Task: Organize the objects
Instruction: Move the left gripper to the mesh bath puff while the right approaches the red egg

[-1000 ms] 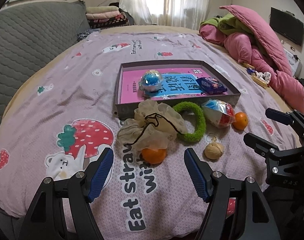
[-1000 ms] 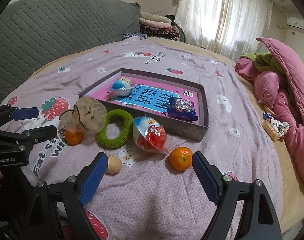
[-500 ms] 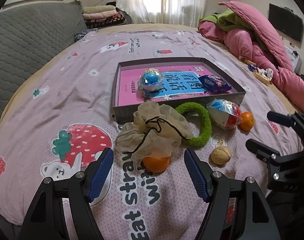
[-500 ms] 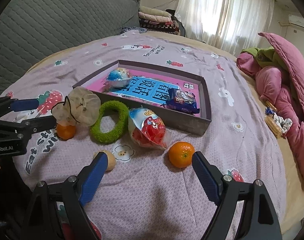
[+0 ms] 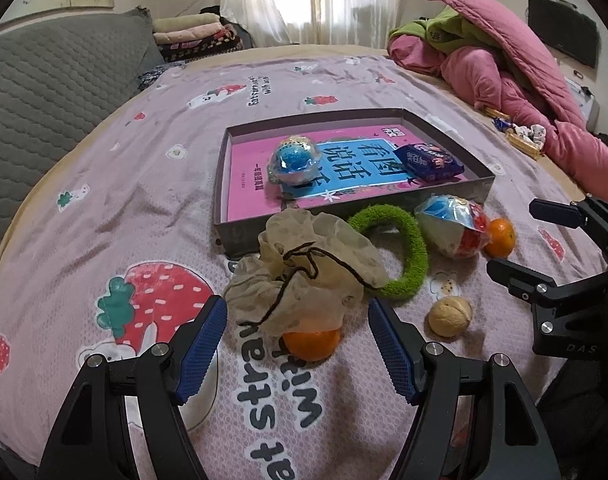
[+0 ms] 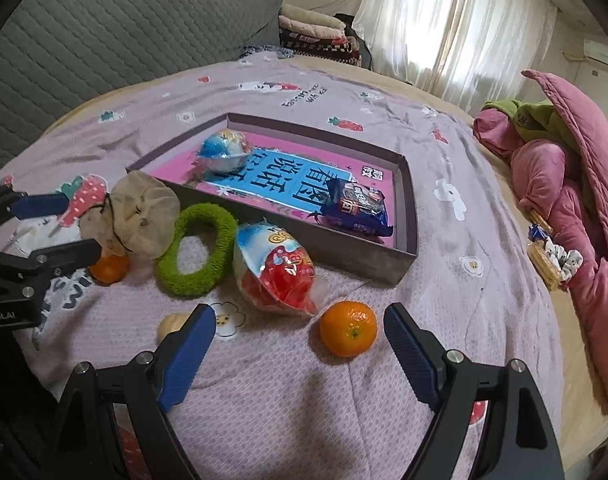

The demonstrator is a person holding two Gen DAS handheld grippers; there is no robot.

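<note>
Left tongs (image 5: 297,346): spread wide, empty, flanking a beige mesh pouch (image 5: 308,272) draped over an orange (image 5: 312,343) on the bed (image 5: 103,200). Next: green ring (image 5: 400,254), walnut (image 5: 450,315), wrapped toy egg (image 6: 273,268). Right tongs (image 6: 299,354): wide, empty, second orange (image 6: 348,328) between the tips. Grey tray (image 6: 400,264) lies behind

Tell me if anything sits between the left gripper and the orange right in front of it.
Yes. The beige mesh drawstring bag is draped over the far top of the orange, but the near side is bare. The left gripper is open, with nothing lying between its fingers and the fruit.
</note>
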